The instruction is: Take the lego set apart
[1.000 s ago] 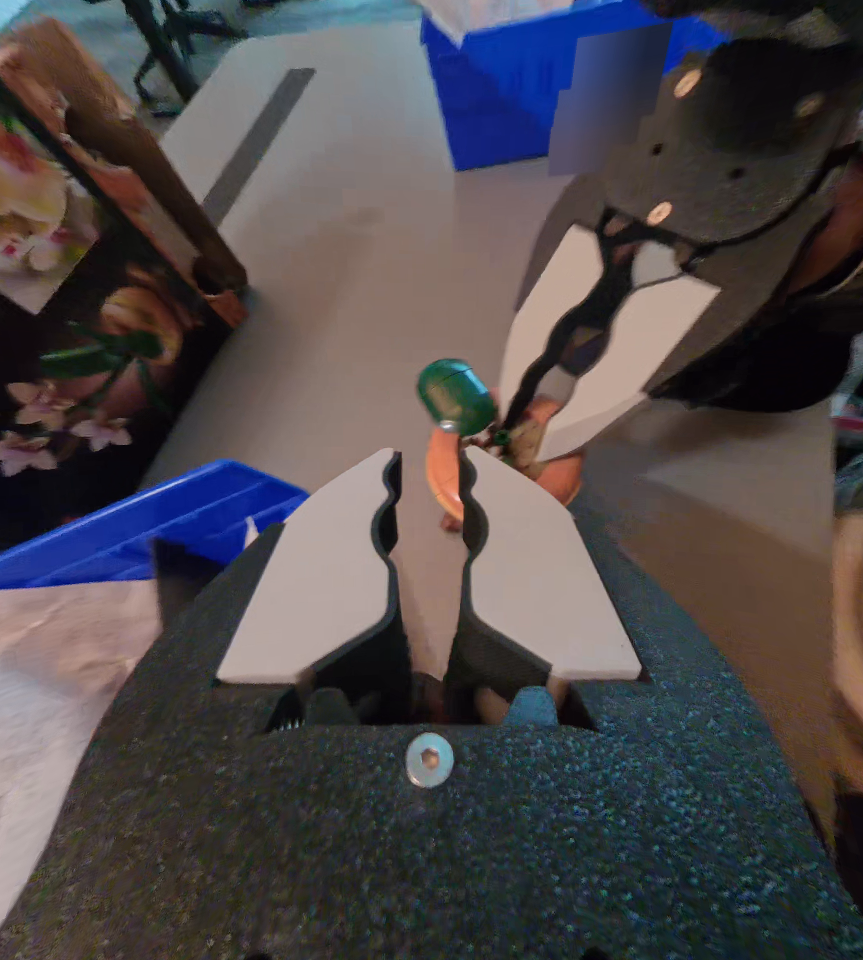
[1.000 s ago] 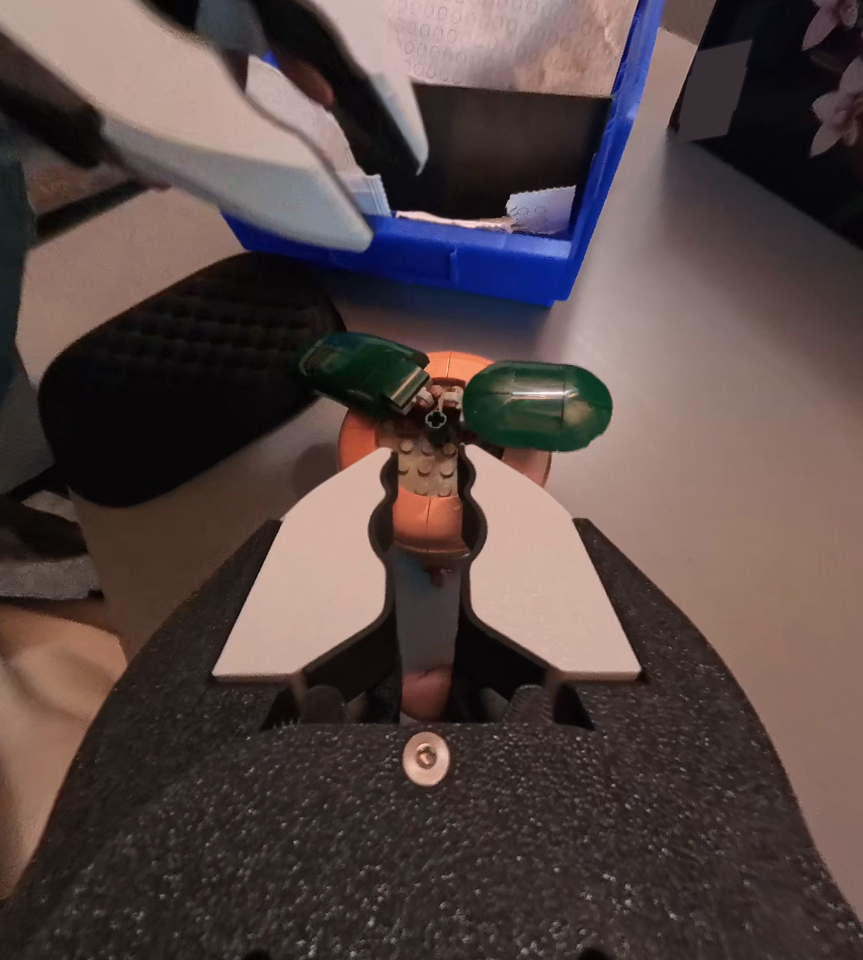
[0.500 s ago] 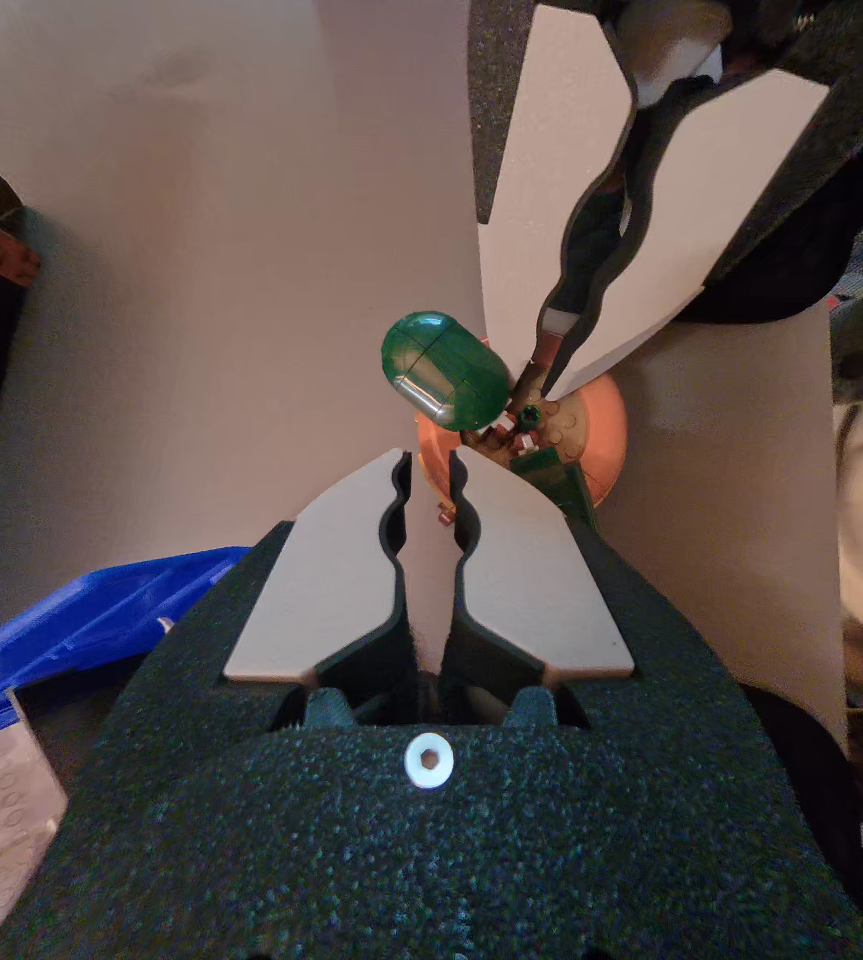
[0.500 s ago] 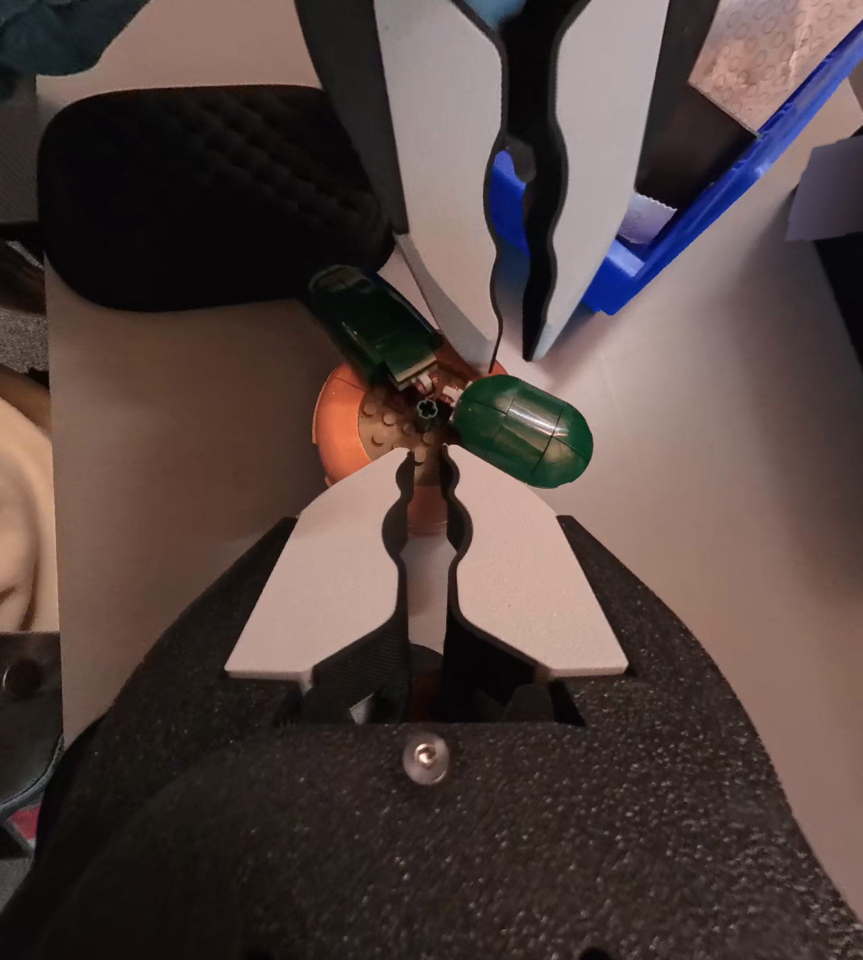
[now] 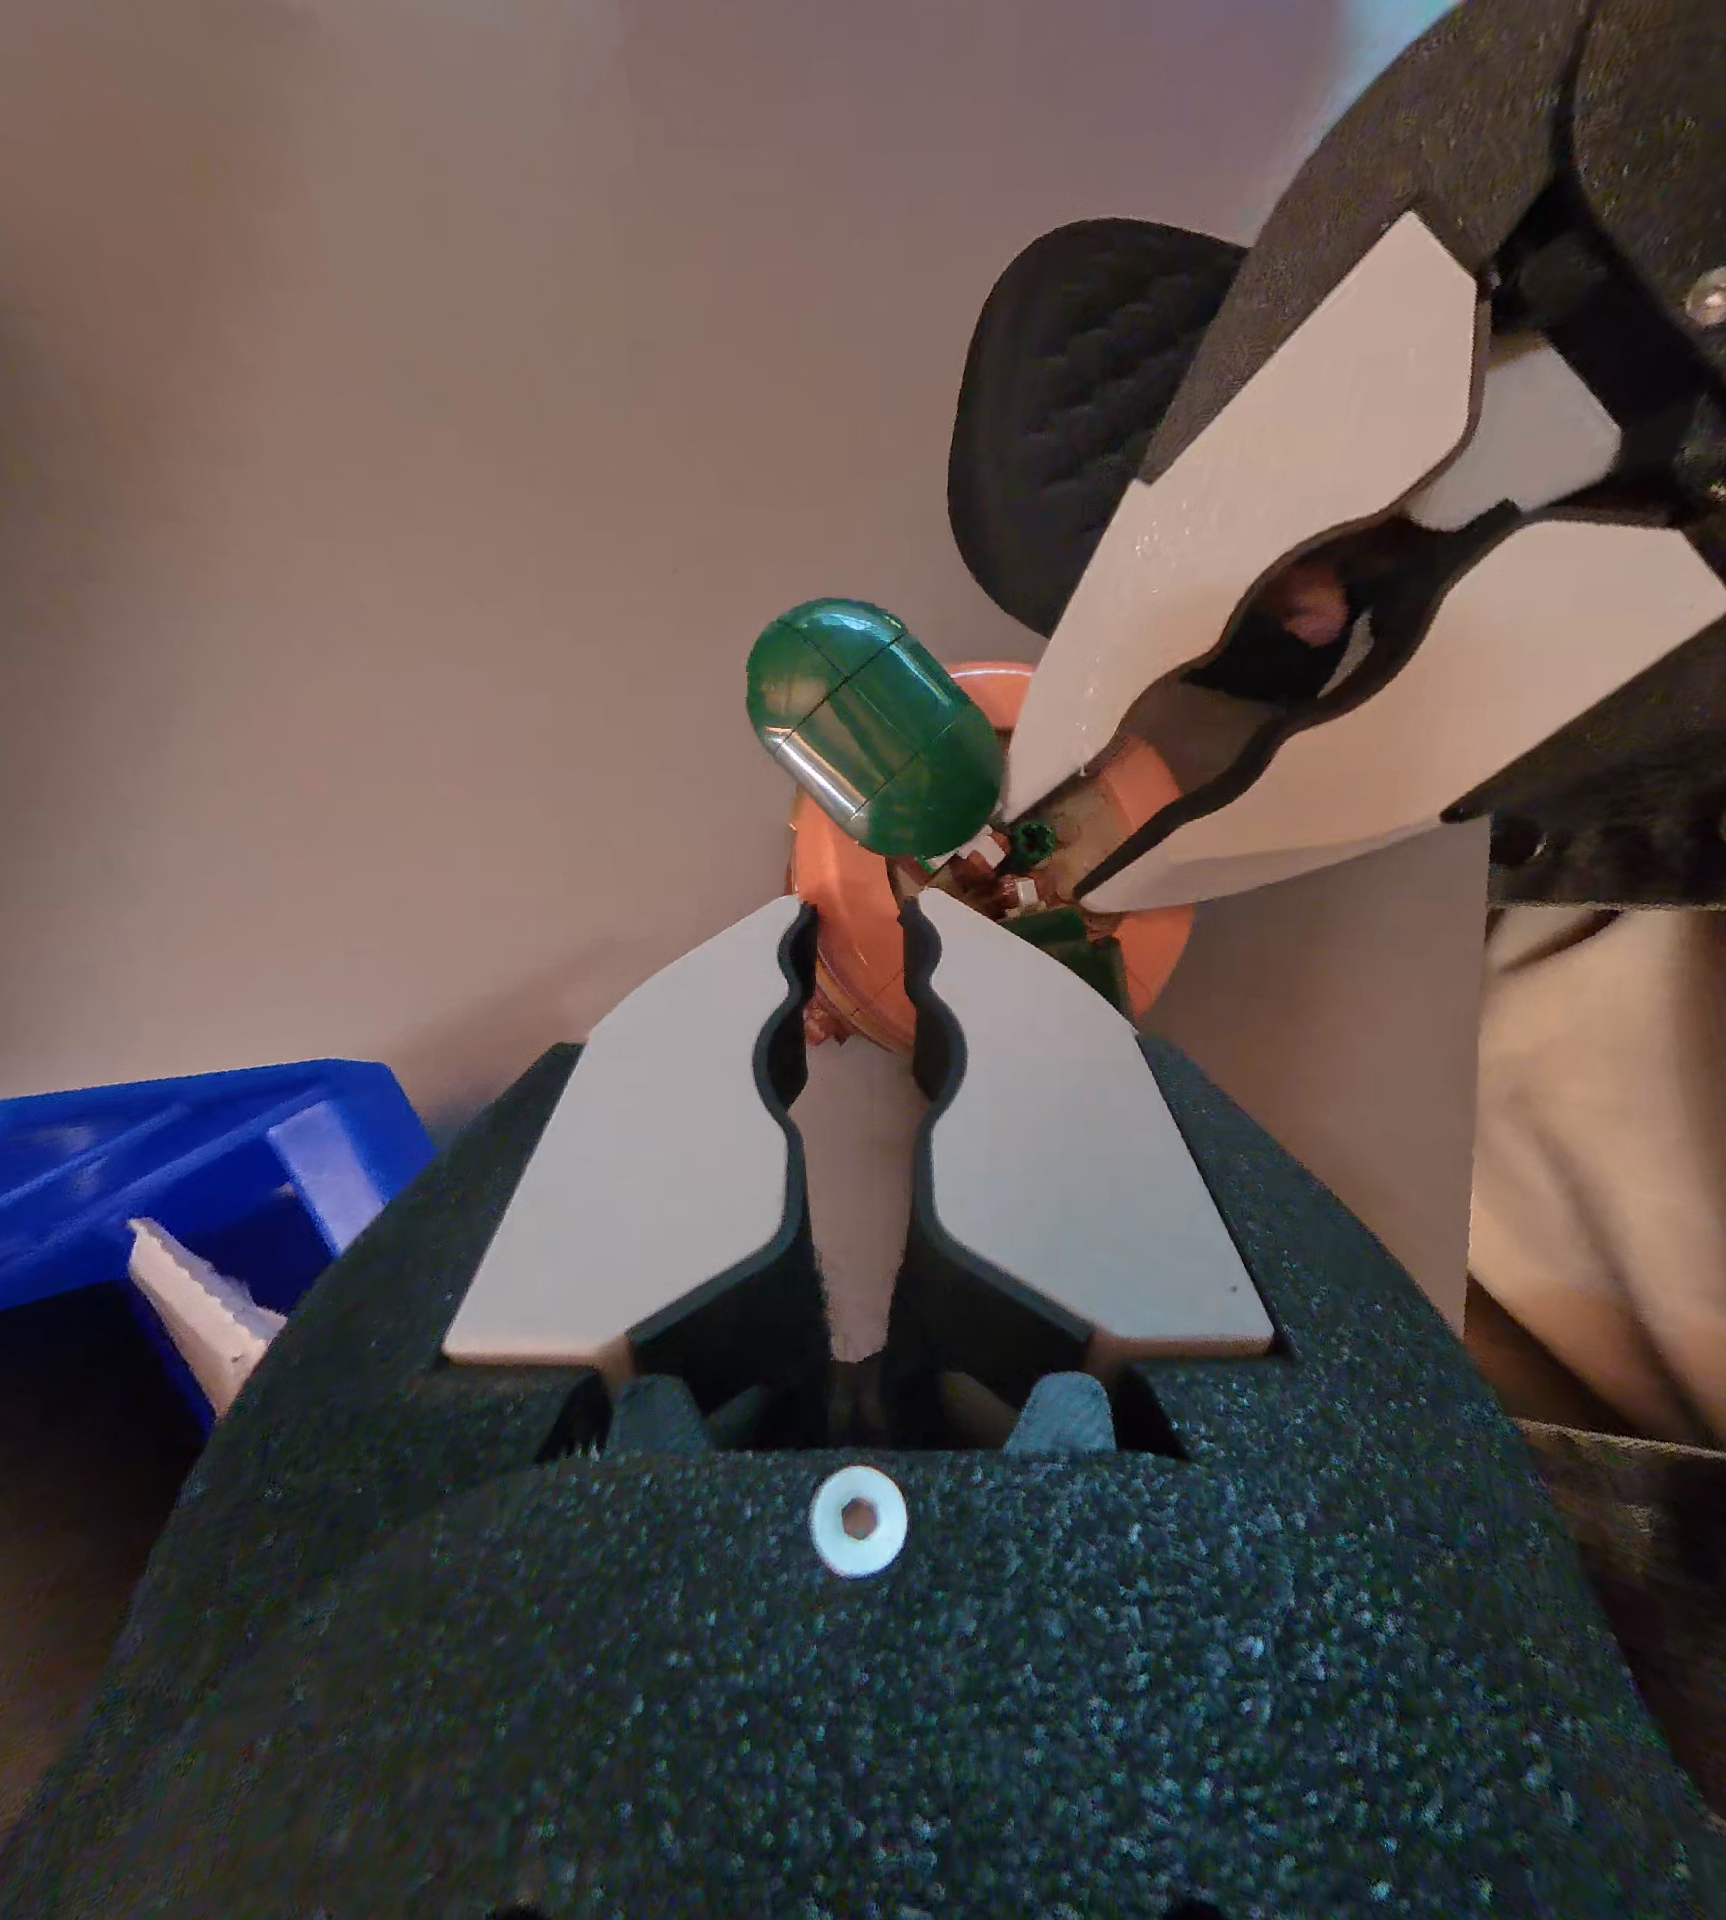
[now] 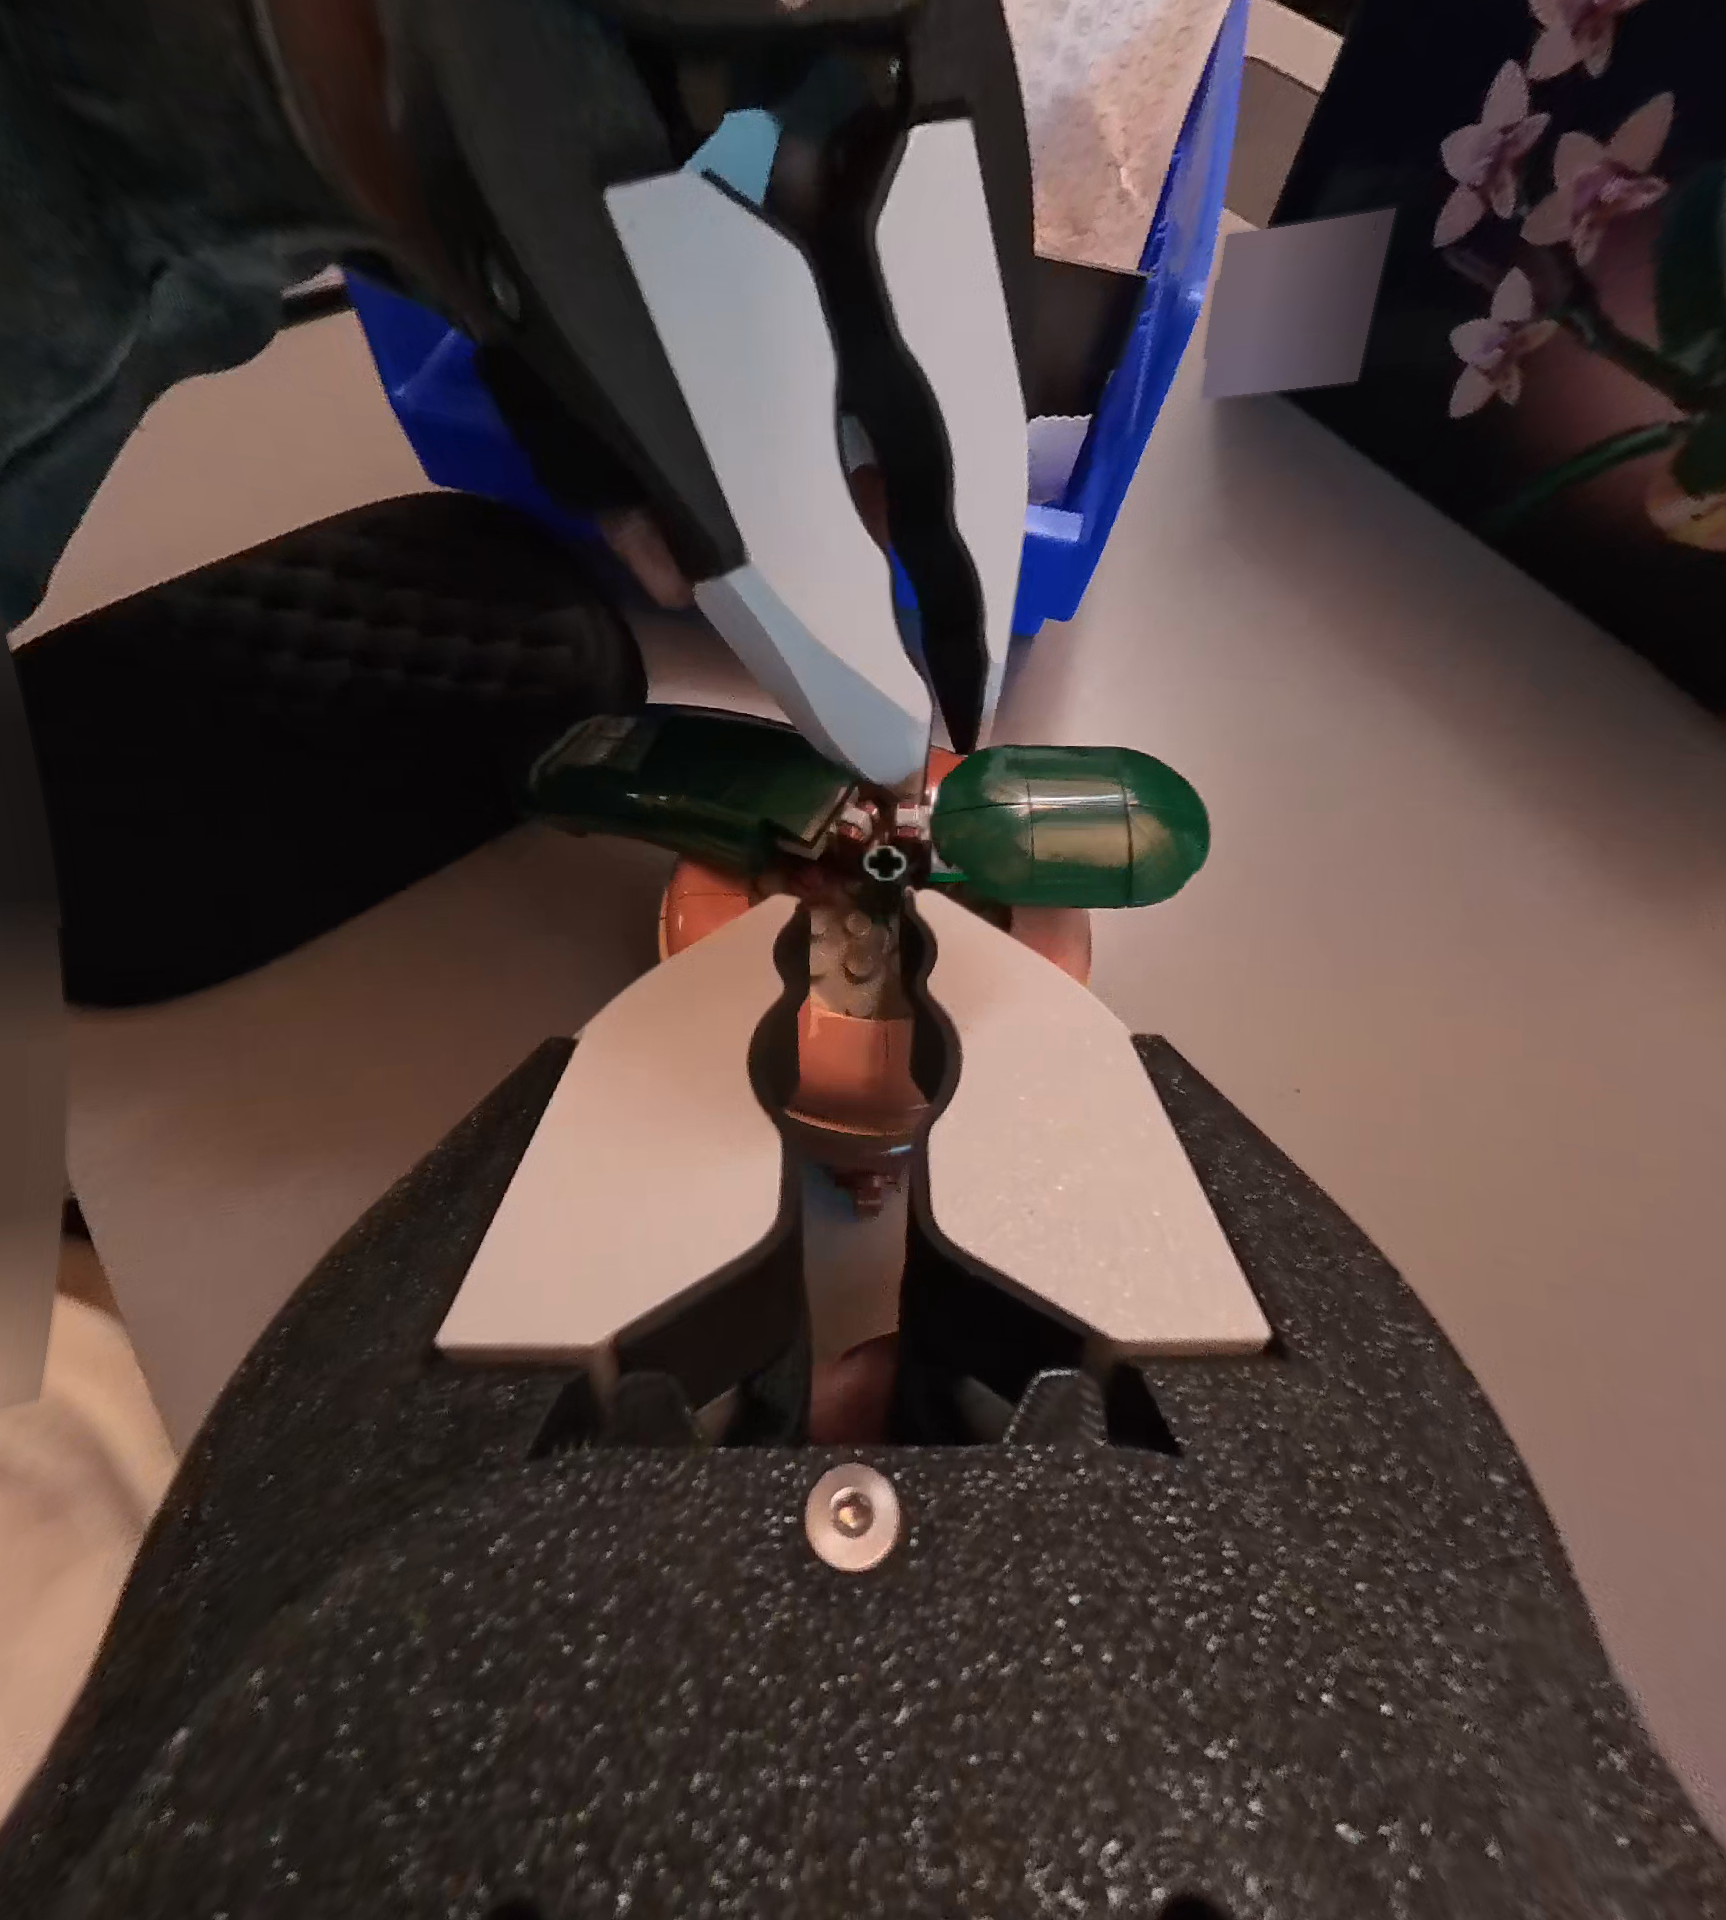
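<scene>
A small lego plant stands on the grey table: an orange pot (image 6: 848,1049), a shiny green leaf (image 6: 1067,826), a darker green leaf (image 6: 672,784) and a hub (image 6: 885,862) between them. My right gripper (image 6: 851,914) is shut on the pot, which sits deep between its fingers. My left gripper (image 6: 926,758) comes down from above with its tips at the hub, between the two leaves. Its jaws stand a narrow gap apart and I see nothing held in them. In the left wrist view the left gripper (image 5: 857,909) is over the pot's (image 5: 843,883) near rim, beside the green leaf (image 5: 869,727) and the right gripper (image 5: 1046,854).
A blue bin (image 6: 1165,312) with paper in it stands behind the plant and also shows in the left wrist view (image 5: 111,1174). A black padded case (image 6: 319,727) lies at the left. A dark box with orchid pictures (image 6: 1617,364) stands at the right. A person's clothing (image 5: 1617,1143) is beside the table. Less than 4 cm separates the two grippers' tips.
My left gripper has come in from farther off and dropped its tips onto the hub. My right gripper has slid farther onto the pot. The plant has stayed on the table.
</scene>
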A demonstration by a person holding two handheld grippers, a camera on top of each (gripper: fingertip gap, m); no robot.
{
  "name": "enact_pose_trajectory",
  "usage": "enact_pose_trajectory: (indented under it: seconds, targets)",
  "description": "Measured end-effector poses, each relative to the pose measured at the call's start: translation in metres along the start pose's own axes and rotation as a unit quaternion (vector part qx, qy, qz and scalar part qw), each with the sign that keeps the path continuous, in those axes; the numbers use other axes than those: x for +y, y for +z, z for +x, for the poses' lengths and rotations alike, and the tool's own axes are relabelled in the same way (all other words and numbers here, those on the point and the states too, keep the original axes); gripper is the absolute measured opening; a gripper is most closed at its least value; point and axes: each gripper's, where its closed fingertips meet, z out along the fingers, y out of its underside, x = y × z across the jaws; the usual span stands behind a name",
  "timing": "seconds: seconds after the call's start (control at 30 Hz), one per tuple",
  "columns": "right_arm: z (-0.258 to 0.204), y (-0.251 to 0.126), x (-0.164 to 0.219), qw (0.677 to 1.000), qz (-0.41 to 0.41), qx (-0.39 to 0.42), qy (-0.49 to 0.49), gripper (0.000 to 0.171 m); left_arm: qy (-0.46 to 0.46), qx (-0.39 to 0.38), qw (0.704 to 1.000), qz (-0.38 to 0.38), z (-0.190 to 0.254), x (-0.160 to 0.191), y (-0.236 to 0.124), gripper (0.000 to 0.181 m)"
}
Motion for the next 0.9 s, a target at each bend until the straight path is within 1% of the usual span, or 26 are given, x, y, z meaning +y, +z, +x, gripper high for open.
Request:
enact_pose_trajectory:
  seconds: [0.1,0.23,0.5,0.6,0.77,0.8,0.83,0.9]
  targets:
    - [0.008,0.001,-0.001,0.999,0.001,0.046,-0.019,0.012,0.008,-0.015,1.0,-0.008,0.001,0.0,0.001,0.015]
    - [0.005,0.001,-0.002,0.998,0.018,0.049,-0.025,0.007,0.011,-0.02,1.0,-0.009,0.001,0.001,0.001,0.015]
    - [0.004,0.001,-0.004,0.992,0.092,0.052,-0.065,0.006,0.027,-0.049,0.998,-0.035,0.001,0.002,0.0,0.014]
    - [0.005,0.0,-0.004,0.992,0.111,0.041,-0.051,0.005,0.031,-0.057,0.997,-0.042,0.001,0.002,0.0,0.013]
    - [0.009,-0.001,-0.004,0.992,0.122,0.025,-0.013,0.005,0.052,-0.082,0.993,-0.062,0.001,0.0,0.002,0.012]
    - [0.011,-0.002,-0.005,0.992,0.127,0.022,0.0,0.005,0.061,-0.085,0.992,-0.063,0.002,-0.002,0.003,0.01]
    - [0.013,-0.003,-0.005,0.991,0.132,0.016,0.016,0.004,0.072,-0.088,0.991,-0.066,0.004,-0.004,0.004,0.0]
    - [0.014,-0.004,-0.004,0.99,0.135,0.002,0.033,0.004,0.084,-0.09,0.989,-0.082,0.004,-0.004,0.004,0.0]
